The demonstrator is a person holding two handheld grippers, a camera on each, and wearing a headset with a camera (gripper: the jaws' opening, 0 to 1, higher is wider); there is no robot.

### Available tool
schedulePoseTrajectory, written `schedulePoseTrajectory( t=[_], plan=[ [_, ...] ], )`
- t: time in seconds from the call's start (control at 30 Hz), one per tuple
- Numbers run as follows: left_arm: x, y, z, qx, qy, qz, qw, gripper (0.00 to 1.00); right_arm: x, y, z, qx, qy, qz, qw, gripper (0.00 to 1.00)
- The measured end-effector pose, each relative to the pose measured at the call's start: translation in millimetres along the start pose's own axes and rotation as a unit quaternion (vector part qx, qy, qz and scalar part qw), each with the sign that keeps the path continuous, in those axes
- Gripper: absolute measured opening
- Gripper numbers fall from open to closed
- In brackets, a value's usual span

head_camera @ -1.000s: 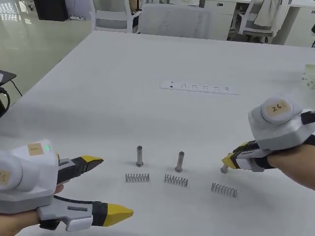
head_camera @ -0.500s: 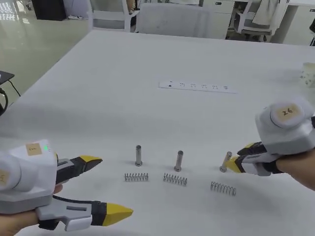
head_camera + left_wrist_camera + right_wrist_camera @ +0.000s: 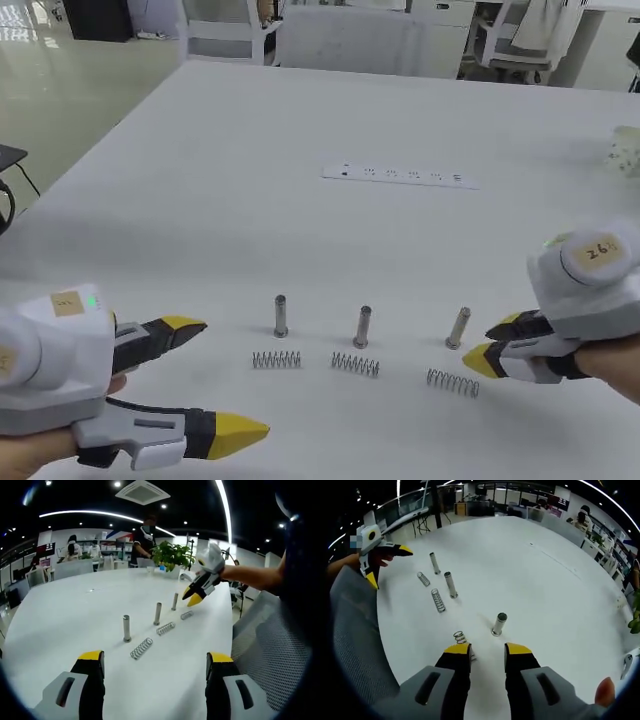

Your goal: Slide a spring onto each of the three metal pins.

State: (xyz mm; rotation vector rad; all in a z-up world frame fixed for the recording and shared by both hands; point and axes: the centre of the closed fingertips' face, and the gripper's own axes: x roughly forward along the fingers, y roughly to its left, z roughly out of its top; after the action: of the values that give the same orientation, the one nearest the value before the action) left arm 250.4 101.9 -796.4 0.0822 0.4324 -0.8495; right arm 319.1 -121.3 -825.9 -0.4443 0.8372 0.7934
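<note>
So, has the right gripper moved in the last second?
Yes. The right gripper has pulled back rightward from the rightmost pin, which stands in the same place; earlier its tips were at that pin, now a gap separates them.

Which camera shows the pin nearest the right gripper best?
The right gripper view: the pin stands large just beyond the jaws. The head view shows it small; the left gripper view, smaller, farthest in the row.

Left gripper (image 3: 237, 378): jaws spread wide, held low.
Right gripper (image 3: 487, 345): jaws slightly parted, pointing left.
</note>
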Motion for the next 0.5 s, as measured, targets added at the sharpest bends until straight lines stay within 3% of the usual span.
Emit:
schedulePoseTrajectory(
  t=[0.5],
  plan=[
    [-1.0,-0.6,0.1,0.000,0.000,0.000,1.0000,0.80,6.6,18.5,-16.5,-0.023,0.019,0.038,0.9988,0.22]
  ],
)
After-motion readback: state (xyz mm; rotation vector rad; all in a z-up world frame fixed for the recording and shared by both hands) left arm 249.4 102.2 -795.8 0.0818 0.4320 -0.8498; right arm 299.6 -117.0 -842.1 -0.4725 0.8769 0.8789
